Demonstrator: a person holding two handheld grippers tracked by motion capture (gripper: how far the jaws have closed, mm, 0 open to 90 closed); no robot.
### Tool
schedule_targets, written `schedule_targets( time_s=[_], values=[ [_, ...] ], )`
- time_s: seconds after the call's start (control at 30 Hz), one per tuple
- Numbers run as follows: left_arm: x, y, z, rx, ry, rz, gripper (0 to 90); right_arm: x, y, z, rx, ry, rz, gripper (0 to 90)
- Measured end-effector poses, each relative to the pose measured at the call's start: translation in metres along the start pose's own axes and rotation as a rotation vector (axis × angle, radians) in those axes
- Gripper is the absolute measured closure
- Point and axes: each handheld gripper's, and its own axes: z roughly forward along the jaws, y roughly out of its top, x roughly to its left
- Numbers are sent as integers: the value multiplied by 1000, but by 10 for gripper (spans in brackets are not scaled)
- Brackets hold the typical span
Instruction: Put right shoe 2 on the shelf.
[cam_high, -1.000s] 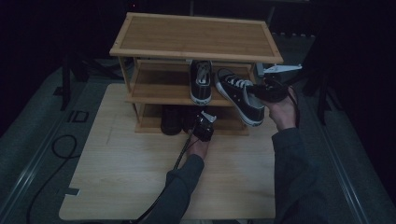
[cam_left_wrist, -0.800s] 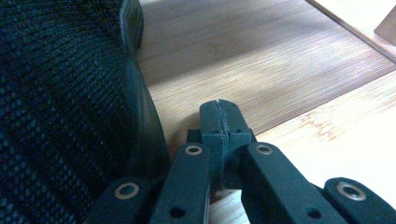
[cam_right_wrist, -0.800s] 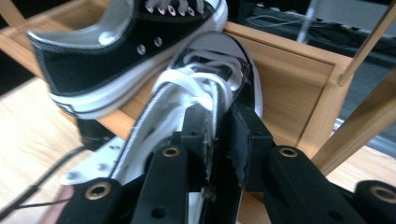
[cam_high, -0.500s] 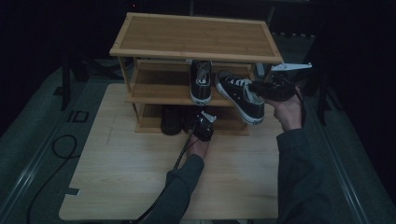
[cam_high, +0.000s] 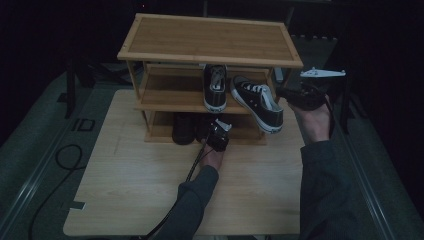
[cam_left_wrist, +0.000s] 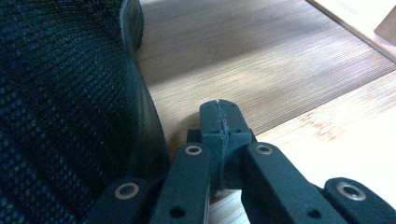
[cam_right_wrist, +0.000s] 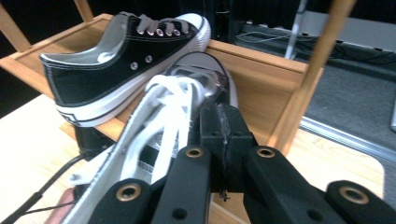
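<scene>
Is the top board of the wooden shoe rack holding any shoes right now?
No, the top board of the wooden shoe rack lies bare, while the two black canvas sneakers with white soles sit on the middle shelf.

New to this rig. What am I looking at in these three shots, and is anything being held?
No robot here: a person holds a hand-held tool with two black jaws in each hand. The high view looks down on a wooden table with a bamboo shoe rack on it. The other two pictures come from cameras riding on each tool. Two black-and-white sneakers sit on the middle shelf: one straight, one angled with its heel over the front edge. Dark shoes stand on the bottom shelf. The left tool is shut and empty beside a black mesh shoe. The right tool has just closed, gripping nothing, next to the angled sneaker's laces.
</scene>
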Motion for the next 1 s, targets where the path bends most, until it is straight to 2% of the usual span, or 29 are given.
schedule_targets(
  time_s=[0.4,0.7,1.0],
  values=[
    [0,0,0,0,0,0,900,-4,-9,-3,27,-29,-5,900],
    [0,0,0,0,0,0,900,-8,-28,-10,54,-44,-5,900],
    [0,0,0,0,0,0,900,-3,-48,-15,85,-37,-19,900]
  ],
)
